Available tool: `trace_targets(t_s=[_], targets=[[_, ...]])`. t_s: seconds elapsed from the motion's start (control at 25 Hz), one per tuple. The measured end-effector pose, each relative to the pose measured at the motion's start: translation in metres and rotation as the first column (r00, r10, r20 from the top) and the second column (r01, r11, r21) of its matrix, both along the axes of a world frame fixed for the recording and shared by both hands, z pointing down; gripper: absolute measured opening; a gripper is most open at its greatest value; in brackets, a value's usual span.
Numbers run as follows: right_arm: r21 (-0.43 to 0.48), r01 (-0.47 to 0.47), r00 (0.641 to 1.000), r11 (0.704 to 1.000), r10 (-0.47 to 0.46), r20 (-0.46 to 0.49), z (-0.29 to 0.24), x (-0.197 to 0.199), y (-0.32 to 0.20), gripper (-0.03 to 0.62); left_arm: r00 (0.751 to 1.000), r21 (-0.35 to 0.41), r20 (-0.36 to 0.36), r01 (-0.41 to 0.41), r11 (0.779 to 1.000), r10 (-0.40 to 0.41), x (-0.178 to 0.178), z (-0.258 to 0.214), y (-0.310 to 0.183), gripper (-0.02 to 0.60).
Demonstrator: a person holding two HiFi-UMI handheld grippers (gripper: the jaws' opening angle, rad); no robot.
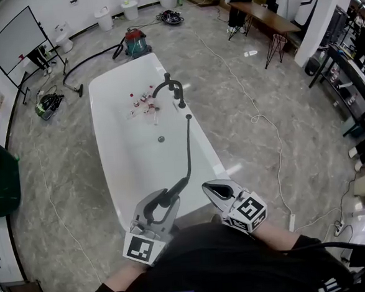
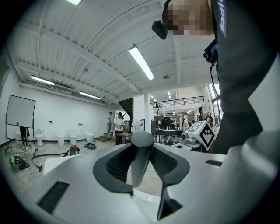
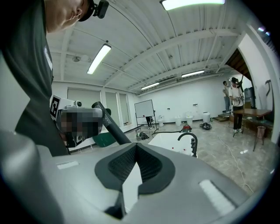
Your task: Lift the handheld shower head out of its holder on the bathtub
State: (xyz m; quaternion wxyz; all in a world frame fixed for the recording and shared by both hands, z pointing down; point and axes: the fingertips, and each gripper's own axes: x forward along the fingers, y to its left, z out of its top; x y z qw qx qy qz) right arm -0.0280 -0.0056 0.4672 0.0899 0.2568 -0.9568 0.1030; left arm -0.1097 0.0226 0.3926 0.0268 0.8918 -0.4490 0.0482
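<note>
In the head view the left gripper [image 1: 162,206] sits near six o'clock and points toward one o'clock, its jaws clamped on the shower head [image 1: 173,191] handle. The right gripper [image 1: 218,193] lies at its three o'clock and points toward ten, jaws together and empty.

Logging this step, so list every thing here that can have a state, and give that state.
handheld shower head: out of its holder, gripped by its handle.
left gripper: shut on the shower head.
right gripper: shut, empty.
hose: strung from faucet to shower head.
faucet: upright on the rim, no water running.
bathtub: no water seen, small items inside.
</note>
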Motion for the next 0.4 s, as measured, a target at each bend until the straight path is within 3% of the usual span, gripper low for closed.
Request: trace_targets(t_s=[0.4], targets=[[-0.007, 0.003, 1.0, 1.0, -0.003, 0.008, 0.0019, -0.0088, 0.0008, 0.002, 1.0, -0.011, -0.006, -0.011, 1.0, 0.011, -0.0019, 0.0031, -0.0003, 0.135]])
